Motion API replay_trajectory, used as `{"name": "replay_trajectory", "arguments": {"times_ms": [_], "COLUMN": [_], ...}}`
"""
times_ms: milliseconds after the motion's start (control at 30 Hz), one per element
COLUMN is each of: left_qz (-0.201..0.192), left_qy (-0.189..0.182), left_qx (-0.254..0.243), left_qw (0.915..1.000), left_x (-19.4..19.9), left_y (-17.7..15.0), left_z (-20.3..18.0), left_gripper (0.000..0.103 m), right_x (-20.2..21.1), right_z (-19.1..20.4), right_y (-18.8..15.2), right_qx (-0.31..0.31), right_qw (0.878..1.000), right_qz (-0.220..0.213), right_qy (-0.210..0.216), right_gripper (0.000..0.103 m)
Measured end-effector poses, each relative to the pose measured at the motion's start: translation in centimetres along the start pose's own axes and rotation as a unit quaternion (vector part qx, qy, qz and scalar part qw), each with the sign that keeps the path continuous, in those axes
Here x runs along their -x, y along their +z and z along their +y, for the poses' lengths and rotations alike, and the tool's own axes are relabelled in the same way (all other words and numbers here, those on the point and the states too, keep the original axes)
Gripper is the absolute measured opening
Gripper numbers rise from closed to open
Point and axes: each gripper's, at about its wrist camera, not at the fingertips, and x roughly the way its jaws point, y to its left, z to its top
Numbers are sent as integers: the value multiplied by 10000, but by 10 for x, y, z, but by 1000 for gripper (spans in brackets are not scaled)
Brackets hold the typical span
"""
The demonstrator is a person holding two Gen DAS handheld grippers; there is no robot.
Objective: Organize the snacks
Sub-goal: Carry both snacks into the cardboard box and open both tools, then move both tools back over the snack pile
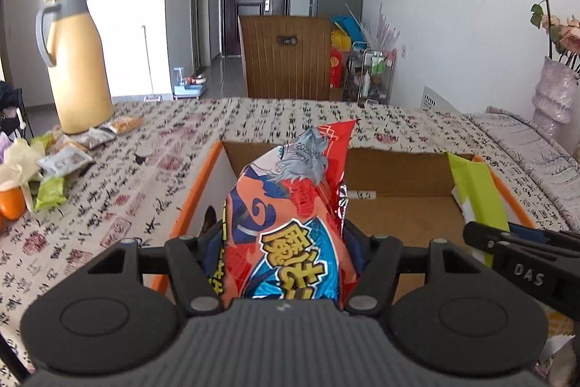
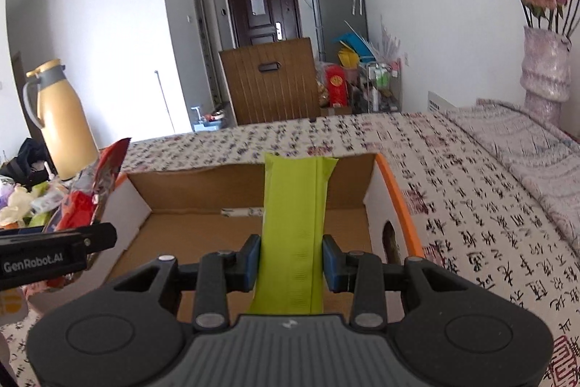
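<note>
My left gripper (image 1: 282,242) is shut on a red and blue snack bag (image 1: 290,216) and holds it above the left part of an open cardboard box (image 1: 398,216) with orange edges. My right gripper (image 2: 291,260) is shut on a lime green snack packet (image 2: 295,223) and holds it over the same box (image 2: 203,234). The green packet also shows in the left wrist view (image 1: 478,191), and the red bag shows in the right wrist view (image 2: 87,191). The box floor looks bare.
A yellow thermos jug (image 1: 78,60) stands at the back left of the patterned tablecloth (image 1: 145,176). A pile of small snack packets (image 1: 61,162) and an orange (image 1: 12,202) lie left of the box. A vase of flowers (image 2: 543,68) stands at the far right.
</note>
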Motion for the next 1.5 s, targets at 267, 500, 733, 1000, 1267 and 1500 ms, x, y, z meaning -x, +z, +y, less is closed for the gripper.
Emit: {"name": "replay_trajectory", "arguments": {"times_ms": [267,500,733,1000,1267,1500], "left_qz": [-16,-109,-226,-458,-596,-663], "left_qy": [-66,47,112,155,189,206], "left_qx": [95,209,220,189,185,155], "left_qw": [9999,9997,9994,9987,9979,9975], "left_x": [-2,5,15,40,69,91], "left_y": [-5,-3,2,8,5,-4], "left_z": [6,8,8,6,8,11], "left_gripper": [91,103,103,103,103,103], "right_x": [7,16,20,39,72,98], "right_z": [-2,-8,-12,-11,-3,1], "right_y": [-2,0,5,15,16,6], "right_qx": [-2,-149,-268,-346,-219,-130], "right_qw": [9999,9993,9987,9972,9960,9957], "right_qz": [-104,-313,-415,-658,-858,-914], "right_qy": [113,128,91,74,113,116], "right_gripper": [50,93,103,103,103,103]}}
